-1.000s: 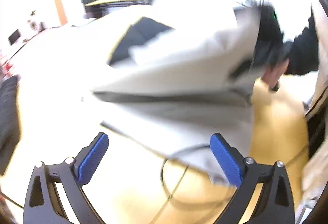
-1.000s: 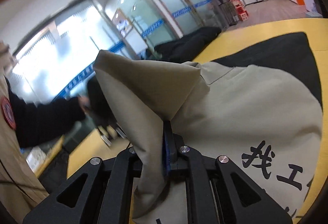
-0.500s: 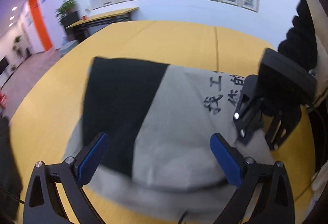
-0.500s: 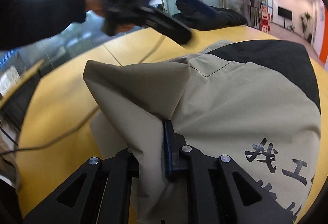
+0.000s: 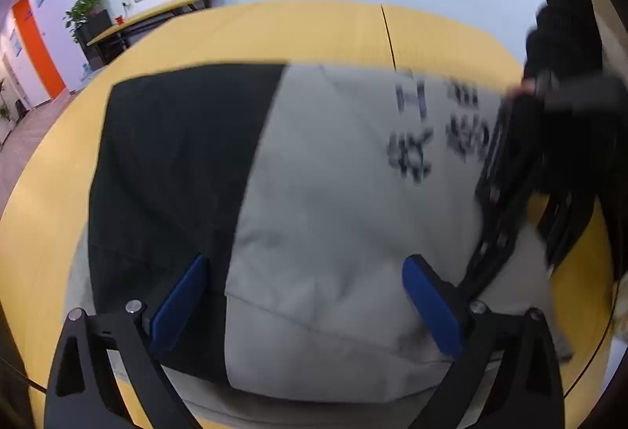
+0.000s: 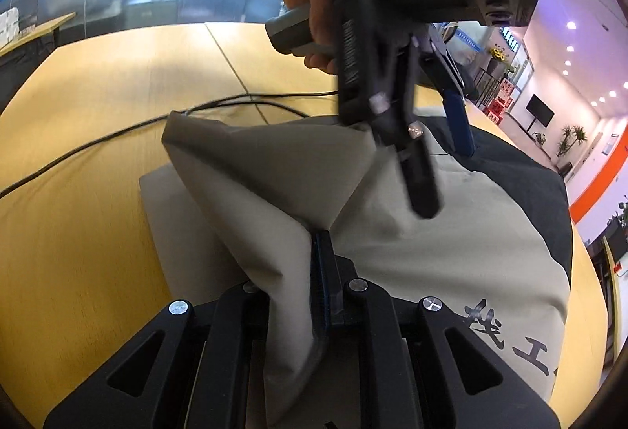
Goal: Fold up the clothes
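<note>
A beige and black garment with dark printed characters lies folded on the yellow table. My left gripper is open and empty, its blue pads just above the garment's near edge. In the right wrist view my right gripper is shut on a raised fold of the beige garment. The left gripper hangs over the garment there, held by a hand. The right gripper shows at the garment's right side in the left wrist view.
A black cable runs across the table behind the garment. The person's dark sleeve is at the right. A second table and a plant stand far left by the wall.
The garment has come down from the air onto the table. My left gripper has swung over it and moved closer. The right gripper keeps its hold on the fold.
</note>
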Action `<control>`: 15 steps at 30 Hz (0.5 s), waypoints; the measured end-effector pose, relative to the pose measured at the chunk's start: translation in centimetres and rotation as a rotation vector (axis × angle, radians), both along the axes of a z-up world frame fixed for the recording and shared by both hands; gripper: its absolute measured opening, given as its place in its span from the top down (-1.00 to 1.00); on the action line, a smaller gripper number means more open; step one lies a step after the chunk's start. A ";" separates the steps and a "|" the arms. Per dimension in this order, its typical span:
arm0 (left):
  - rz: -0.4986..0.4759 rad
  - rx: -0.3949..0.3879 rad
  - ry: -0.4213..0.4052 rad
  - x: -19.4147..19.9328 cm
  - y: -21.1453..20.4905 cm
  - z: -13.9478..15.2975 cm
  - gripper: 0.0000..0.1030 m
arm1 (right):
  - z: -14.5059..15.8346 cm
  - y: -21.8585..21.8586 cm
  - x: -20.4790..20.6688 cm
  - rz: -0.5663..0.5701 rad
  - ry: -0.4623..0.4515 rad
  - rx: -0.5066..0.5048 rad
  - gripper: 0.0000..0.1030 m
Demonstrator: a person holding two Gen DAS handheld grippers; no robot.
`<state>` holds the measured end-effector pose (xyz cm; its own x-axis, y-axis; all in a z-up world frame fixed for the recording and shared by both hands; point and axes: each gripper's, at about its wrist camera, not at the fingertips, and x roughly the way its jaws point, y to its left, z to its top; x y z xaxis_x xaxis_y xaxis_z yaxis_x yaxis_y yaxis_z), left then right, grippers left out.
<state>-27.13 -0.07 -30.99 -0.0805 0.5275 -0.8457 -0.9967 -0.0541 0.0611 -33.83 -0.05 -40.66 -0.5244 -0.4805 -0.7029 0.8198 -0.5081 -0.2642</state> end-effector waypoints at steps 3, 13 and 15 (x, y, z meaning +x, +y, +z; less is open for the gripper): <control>-0.002 -0.033 0.000 -0.1 -1.1 -1.3 -0.97 | 0.0 0.6 -0.2 -0.004 -0.033 -0.022 0.77; -0.017 -0.015 0.025 0.5 -2.0 -2.1 -0.97 | 4.9 9.5 3.6 -0.213 -0.028 -0.119 -0.17; -0.013 -0.014 0.027 0.6 -2.0 -2.1 -0.98 | 5.4 11.7 4.5 -0.283 0.007 -0.045 -0.18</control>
<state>-26.56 -2.06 -33.06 -0.0972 0.5167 -0.8506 -0.9952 -0.0406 0.0891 -29.36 11.63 -35.31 -0.6470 -0.3451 -0.6799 0.6420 -0.7277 -0.2416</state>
